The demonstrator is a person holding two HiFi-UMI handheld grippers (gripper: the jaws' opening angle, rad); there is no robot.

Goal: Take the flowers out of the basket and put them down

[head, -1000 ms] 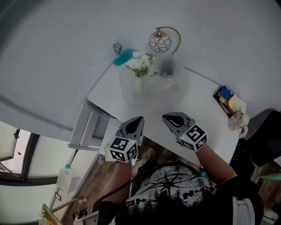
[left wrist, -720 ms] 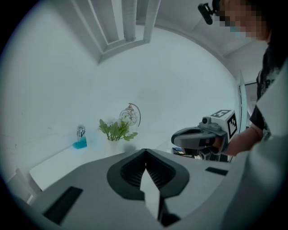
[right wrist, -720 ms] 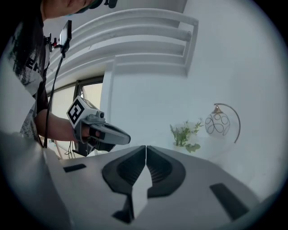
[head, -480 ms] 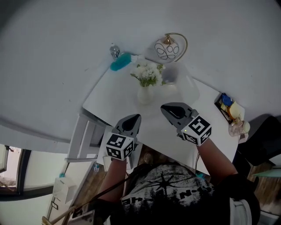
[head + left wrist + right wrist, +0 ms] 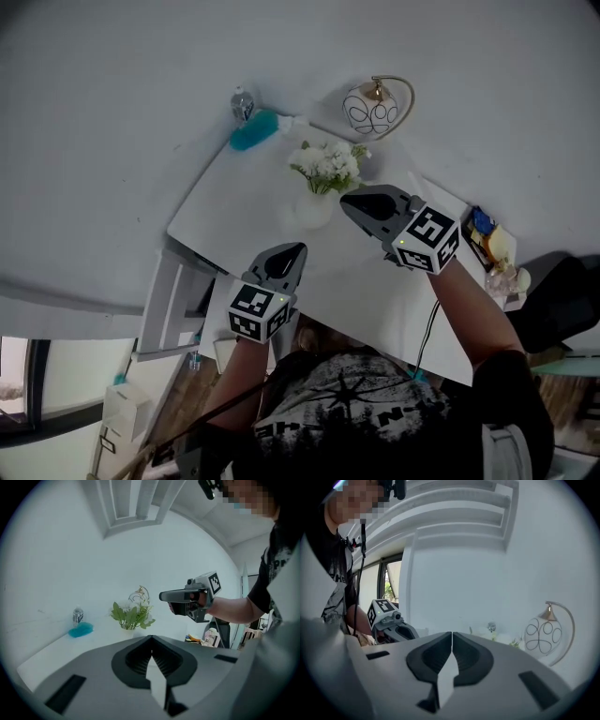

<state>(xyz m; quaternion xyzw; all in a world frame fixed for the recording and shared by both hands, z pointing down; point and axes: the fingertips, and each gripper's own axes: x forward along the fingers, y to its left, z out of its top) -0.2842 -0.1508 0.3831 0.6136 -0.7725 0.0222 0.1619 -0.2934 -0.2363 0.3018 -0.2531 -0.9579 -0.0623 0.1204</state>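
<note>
At the far left corner a fluffy teal lump (image 5: 251, 133) is lying beside a small clear bottle (image 5: 243, 101), and we are holding the left claw (image 5: 292, 255) over the near edge of the white table (image 5: 225, 211), its jaws pressed together on nothing. The white flowers with green leaves (image 5: 328, 166) are standing upright in a white vase (image 5: 314, 208) mid-table, with neither claw touching them. Just right of them we are holding the right claw (image 5: 352, 203), likewise closed and empty, with a round white lamp on a gold arch (image 5: 370, 106) standing behind.
</note>
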